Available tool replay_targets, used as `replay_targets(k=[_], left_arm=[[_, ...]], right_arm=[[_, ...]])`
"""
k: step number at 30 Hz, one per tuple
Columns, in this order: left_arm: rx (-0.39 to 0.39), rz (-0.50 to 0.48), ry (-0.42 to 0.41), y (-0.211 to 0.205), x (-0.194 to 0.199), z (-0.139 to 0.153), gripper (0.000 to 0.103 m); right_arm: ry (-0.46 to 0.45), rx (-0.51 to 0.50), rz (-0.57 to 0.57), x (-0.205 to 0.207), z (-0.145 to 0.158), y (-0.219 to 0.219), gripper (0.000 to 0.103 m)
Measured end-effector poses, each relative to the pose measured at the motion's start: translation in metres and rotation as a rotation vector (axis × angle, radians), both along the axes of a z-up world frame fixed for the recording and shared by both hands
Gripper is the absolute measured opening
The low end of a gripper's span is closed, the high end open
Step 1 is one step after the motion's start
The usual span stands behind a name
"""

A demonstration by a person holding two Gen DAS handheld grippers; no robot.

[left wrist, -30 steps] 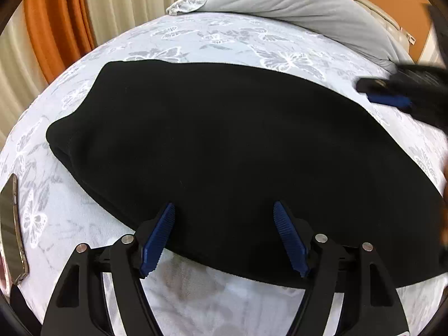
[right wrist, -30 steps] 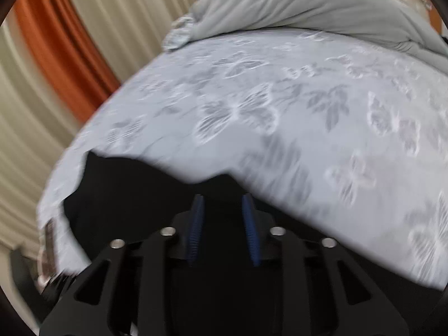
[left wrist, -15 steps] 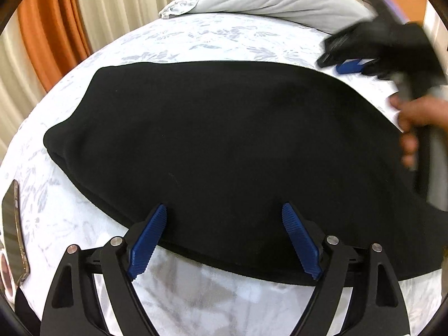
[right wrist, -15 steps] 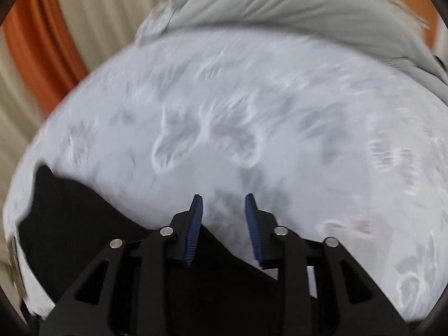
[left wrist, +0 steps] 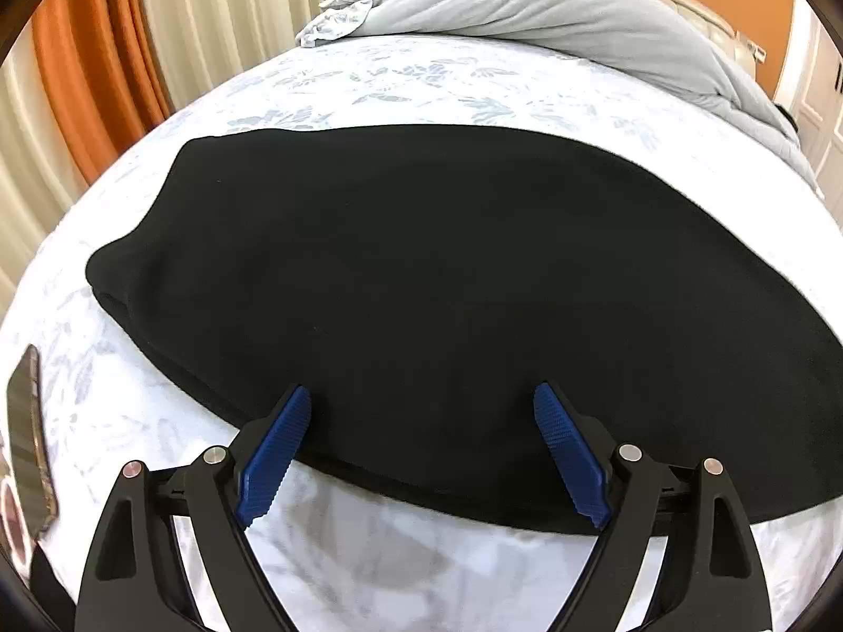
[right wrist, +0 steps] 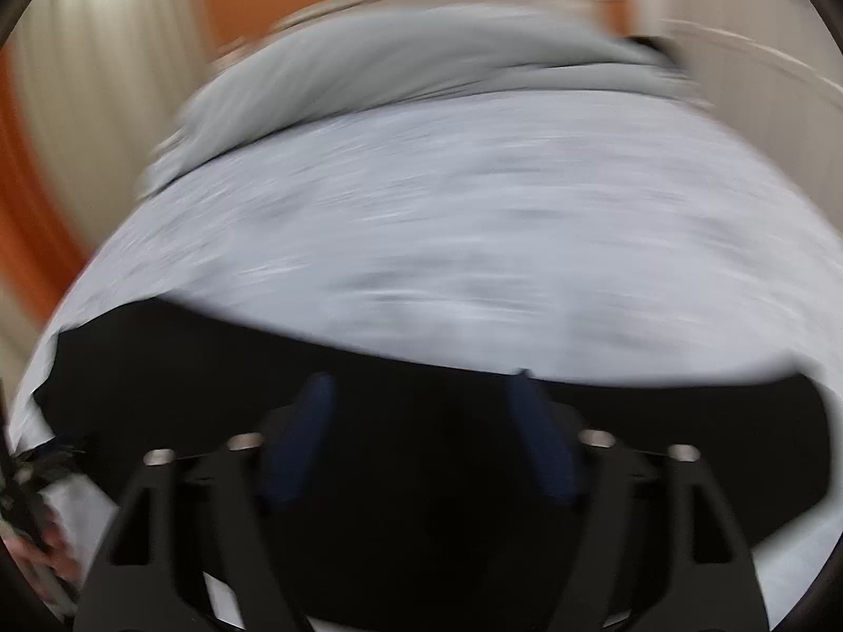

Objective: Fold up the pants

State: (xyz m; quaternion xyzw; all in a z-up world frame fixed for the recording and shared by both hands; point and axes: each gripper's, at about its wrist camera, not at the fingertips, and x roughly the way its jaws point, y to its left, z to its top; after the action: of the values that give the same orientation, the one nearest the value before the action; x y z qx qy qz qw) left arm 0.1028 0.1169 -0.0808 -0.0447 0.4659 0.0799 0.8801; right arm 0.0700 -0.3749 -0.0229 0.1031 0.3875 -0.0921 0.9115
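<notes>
Fingers of the left gripper (left wrist: 421,447) stand apart and empty over the 6 o'clock edge of the folded black pants (left wrist: 448,289), lying flat on the bed (left wrist: 369,569). Right gripper (right wrist: 421,437), blurred, is opening above them, gripping nothing, likely releasing after a fold.

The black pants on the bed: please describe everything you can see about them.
The black pants are plain, dark, matte cloth that looks soft and thick, with no visible print, pocket or seam. They lie flat and already folded into a long shape across the white patterned bed sheet; layered edges show at the left end. The left gripper hovers open at their near edge, its pads pressing nothing. In the blurred right wrist view the right gripper, jaws opening, is above the cloth without gripping it.
</notes>
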Motion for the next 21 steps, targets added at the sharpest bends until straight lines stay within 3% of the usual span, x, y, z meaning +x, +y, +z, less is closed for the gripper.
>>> replay_targets(k=[2, 4, 8, 10, 11, 12, 14, 16, 17, 20, 21], left_arm=[[-0.032, -0.004, -0.020, 0.007, 0.003, 0.002, 0.084], [-0.046, -0.006, -0.042, 0.005, 0.000, 0.004, 0.084], [-0.062, -0.013, -0.085, 0.004, 0.001, 0.006, 0.084], [-0.065, -0.013, -0.105, 0.005, 0.001, 0.006, 0.084], [-0.069, -0.019, -0.119, 0.004, 0.000, 0.007, 0.084], [-0.067, -0.025, -0.130, 0.003, 0.000, 0.007, 0.084], [-0.060, -0.043, -0.167, 0.000, -0.001, 0.010, 0.084], [-0.054, -0.064, -0.192, -0.005, -0.005, 0.010, 0.084], [-0.044, -0.087, -0.203, -0.009, -0.005, 0.011, 0.085], [-0.007, -0.130, -0.197, -0.039, -0.009, 0.007, 0.086], [0.004, -0.141, -0.186, -0.041, -0.003, 0.006, 0.086]], right_arm=[[0.023, 0.027, -0.158, -0.034, -0.008, -0.069, 0.074], [0.021, 0.074, -0.230, -0.056, -0.016, -0.114, 0.074], [0.023, 0.117, -0.209, -0.061, -0.027, -0.145, 0.074], [0.062, 0.177, -0.141, -0.049, -0.041, -0.156, 0.041], [0.088, 0.180, -0.123, -0.041, -0.042, -0.157, 0.016], [0.052, 0.166, -0.106, -0.041, -0.034, -0.158, 0.012], [-0.060, 0.100, -0.087, -0.049, 0.002, -0.155, 0.012], [-0.099, 0.016, -0.098, -0.050, 0.015, -0.159, 0.012], [-0.022, -0.046, -0.140, -0.040, 0.000, -0.170, 0.012], [0.240, -0.017, -0.210, -0.025, -0.072, -0.199, 0.011], [0.152, -0.022, -0.222, -0.039, -0.062, -0.197, 0.012]])
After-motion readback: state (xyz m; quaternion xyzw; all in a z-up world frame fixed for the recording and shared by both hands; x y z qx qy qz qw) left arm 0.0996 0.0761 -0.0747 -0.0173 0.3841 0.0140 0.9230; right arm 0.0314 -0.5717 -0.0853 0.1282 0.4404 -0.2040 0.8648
